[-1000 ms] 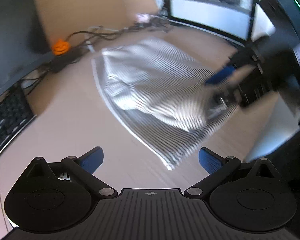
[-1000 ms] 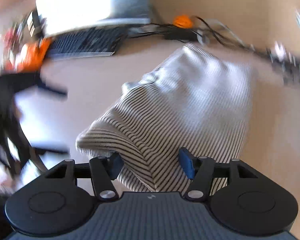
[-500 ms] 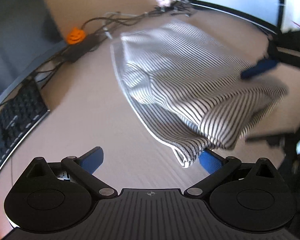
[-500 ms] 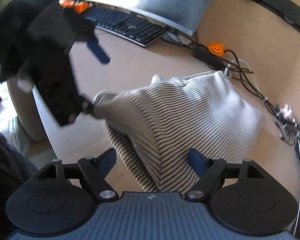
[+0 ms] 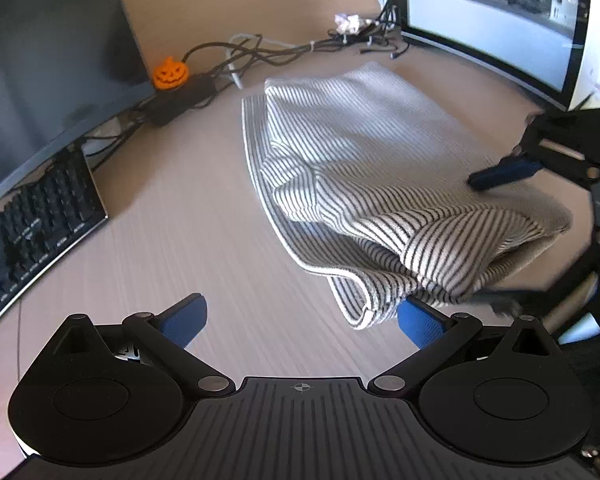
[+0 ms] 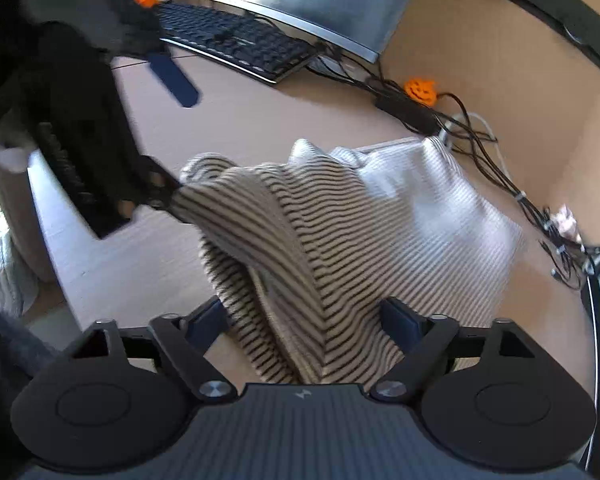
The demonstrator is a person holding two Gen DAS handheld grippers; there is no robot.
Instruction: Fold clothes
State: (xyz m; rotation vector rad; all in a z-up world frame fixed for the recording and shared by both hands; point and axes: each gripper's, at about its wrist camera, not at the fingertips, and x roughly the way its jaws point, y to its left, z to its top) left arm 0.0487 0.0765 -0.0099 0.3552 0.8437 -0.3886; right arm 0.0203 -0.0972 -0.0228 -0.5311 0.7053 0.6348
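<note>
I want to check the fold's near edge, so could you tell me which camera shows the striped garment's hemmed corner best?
The left wrist view: the striped garment lies in sharp view on the desk, its hemmed corner drooping by the left gripper. In the right wrist view the cloth is blurred and that corner is hidden behind bunched folds.

Open passage: the bare pale wooden desk surface (image 5: 188,216) between the black keyboard (image 5: 32,220) and the folded black-and-white striped knit garment (image 5: 364,176).

Obstructions:
- The garment occupies the desk centre.
- Along the back, a tangle of black and white cables (image 5: 260,54), a black power strip (image 5: 180,98) and a small orange pumpkin figure (image 5: 170,73) close off the wall side.
- A curved monitor (image 5: 488,16) bounds the far right corner.
- A dark monitor (image 5: 48,52) overhangs the keyboard at left.
</note>
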